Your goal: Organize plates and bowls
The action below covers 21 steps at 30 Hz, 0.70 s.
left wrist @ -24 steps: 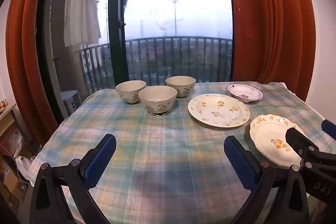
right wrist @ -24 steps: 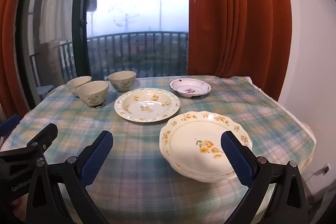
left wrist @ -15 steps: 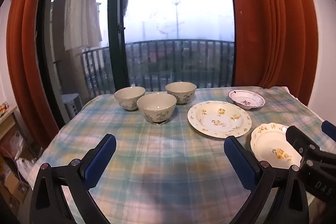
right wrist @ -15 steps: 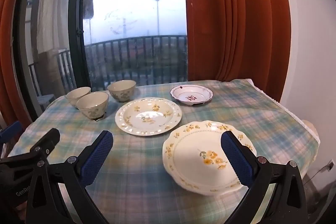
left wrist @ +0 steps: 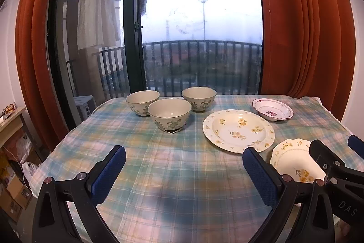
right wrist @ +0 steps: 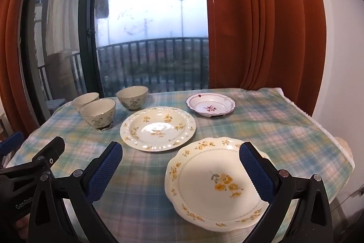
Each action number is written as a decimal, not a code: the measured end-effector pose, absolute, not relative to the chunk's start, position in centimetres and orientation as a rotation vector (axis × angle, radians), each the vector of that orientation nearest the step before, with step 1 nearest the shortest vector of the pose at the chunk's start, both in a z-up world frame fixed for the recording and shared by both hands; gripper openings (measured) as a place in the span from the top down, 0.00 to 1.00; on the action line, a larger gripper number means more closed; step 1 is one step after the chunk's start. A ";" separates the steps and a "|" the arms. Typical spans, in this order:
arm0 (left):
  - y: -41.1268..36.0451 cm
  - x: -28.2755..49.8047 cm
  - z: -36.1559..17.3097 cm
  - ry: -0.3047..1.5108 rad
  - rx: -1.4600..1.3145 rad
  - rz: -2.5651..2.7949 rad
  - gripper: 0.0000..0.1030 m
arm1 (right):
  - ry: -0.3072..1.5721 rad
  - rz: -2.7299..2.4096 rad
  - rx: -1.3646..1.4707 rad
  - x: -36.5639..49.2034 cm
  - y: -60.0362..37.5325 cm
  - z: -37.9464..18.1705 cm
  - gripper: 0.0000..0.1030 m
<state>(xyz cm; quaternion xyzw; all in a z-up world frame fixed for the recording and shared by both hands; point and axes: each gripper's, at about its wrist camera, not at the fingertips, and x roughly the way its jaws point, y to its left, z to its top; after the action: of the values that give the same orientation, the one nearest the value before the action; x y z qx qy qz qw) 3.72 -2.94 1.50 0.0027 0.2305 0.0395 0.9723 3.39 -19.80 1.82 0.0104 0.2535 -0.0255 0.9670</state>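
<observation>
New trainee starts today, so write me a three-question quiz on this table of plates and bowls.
1. Count: how many bowls stand on the checked tablecloth?
2. True or false: the right gripper is shut on the scalloped yellow-flower plate.
3. Multiple choice: the small dish with the red flower sits
A. stacked on the round plate
B. alone, beyond the round plate, toward the orange curtain
C. inside a bowl

Key
1. Three, grouped close together, none stacked.
2. False. Its jaws stand open, as do those of the left gripper.
3. B
</observation>
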 end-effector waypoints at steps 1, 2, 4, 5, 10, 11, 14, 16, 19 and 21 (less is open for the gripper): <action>-2.9 3.8 1.5 0.468 0.003 0.078 0.00 | 0.520 -0.051 0.025 3.5 -19.8 1.8 0.00; -3.0 3.9 1.6 0.469 -0.003 0.075 0.00 | 0.527 -0.050 0.031 3.6 -19.9 1.7 0.00; -3.2 4.0 1.7 0.472 -0.005 0.079 0.00 | 0.529 -0.045 0.038 3.8 -19.9 1.8 0.00; -3.4 4.1 1.7 0.477 -0.004 0.079 0.00 | 0.529 -0.044 0.039 3.8 -20.0 1.8 0.00; -3.9 4.2 1.9 0.484 0.016 0.070 0.00 | 0.552 -0.024 0.047 4.2 -20.7 1.8 0.00; -4.1 4.2 1.8 0.485 0.030 0.061 0.00 | 0.553 -0.021 0.042 4.2 -20.8 1.8 0.00; -4.3 4.1 1.5 0.493 0.031 0.058 0.00 | 0.548 -0.018 0.013 3.8 -21.1 2.3 0.00; -4.3 3.6 1.2 0.507 0.009 0.045 0.00 | 0.536 -0.028 0.006 3.3 -21.3 2.6 0.00; -4.2 2.9 1.1 0.508 -0.008 0.045 0.00 | 0.539 -0.025 -0.004 2.8 -21.2 2.7 0.00; -3.8 2.4 1.1 0.498 -0.010 0.056 0.00 | 0.532 -0.011 -0.013 2.3 -20.9 2.7 0.00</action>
<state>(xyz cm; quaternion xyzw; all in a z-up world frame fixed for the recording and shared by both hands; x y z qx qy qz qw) 2.39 -3.75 1.08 -0.0050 0.2463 0.0279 0.9688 2.27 -20.92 2.66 -0.0066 0.2629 -0.0054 0.9648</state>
